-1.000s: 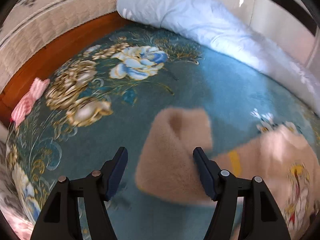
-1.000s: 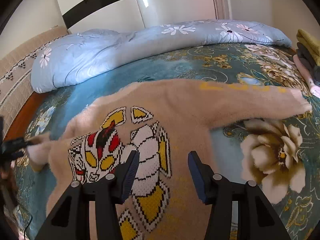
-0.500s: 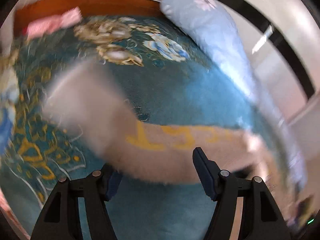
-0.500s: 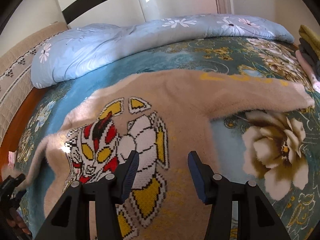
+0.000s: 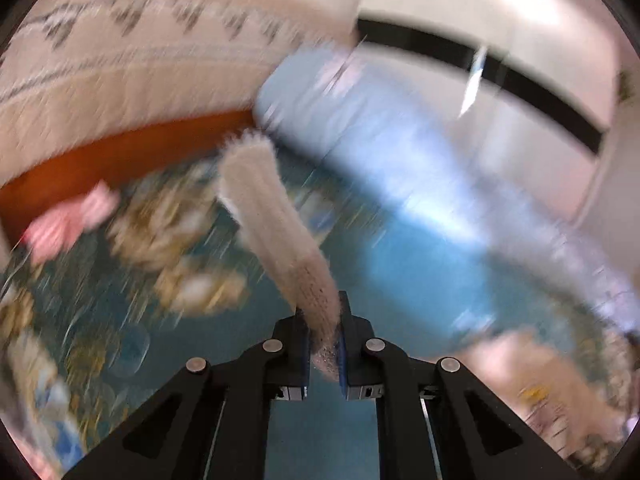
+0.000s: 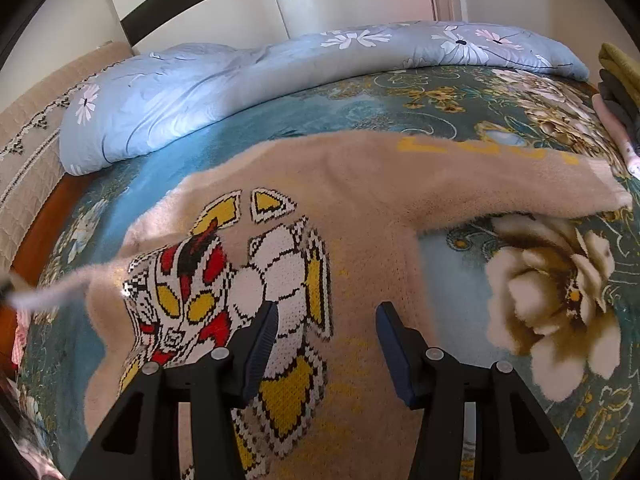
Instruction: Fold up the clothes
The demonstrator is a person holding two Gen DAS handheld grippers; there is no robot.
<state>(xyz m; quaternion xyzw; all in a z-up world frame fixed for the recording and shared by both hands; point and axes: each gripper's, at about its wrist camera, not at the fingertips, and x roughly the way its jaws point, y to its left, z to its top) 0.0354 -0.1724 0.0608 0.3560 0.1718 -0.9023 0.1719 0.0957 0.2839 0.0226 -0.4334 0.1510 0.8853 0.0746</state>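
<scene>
A fuzzy beige sweater [image 6: 360, 208] with a red, yellow and white cartoon figure lies face up on the teal flowered bedspread [image 6: 460, 92]. One sleeve [image 6: 500, 176] stretches out to the right. My left gripper [image 5: 323, 340] is shut on the other sleeve [image 5: 276, 232], which sticks forward from the jaws above the bed; the view is blurred. That lifted sleeve shows at the left edge of the right wrist view [image 6: 52, 292]. My right gripper [image 6: 326, 344] is open and empty over the sweater's lower front.
A rolled light-blue flowered duvet [image 6: 240, 76] lies along the far side of the bed. A beige headboard [image 5: 120, 72] and orange wooden frame [image 5: 100, 160] are at the left. A pink cloth [image 5: 68, 220] lies near the frame. Folded clothes [image 6: 620, 92] are stacked at the right edge.
My left gripper closed on the sweater's sleeve and lifted it off the bed, swinging fast. The right gripper stayed open and barely moved.
</scene>
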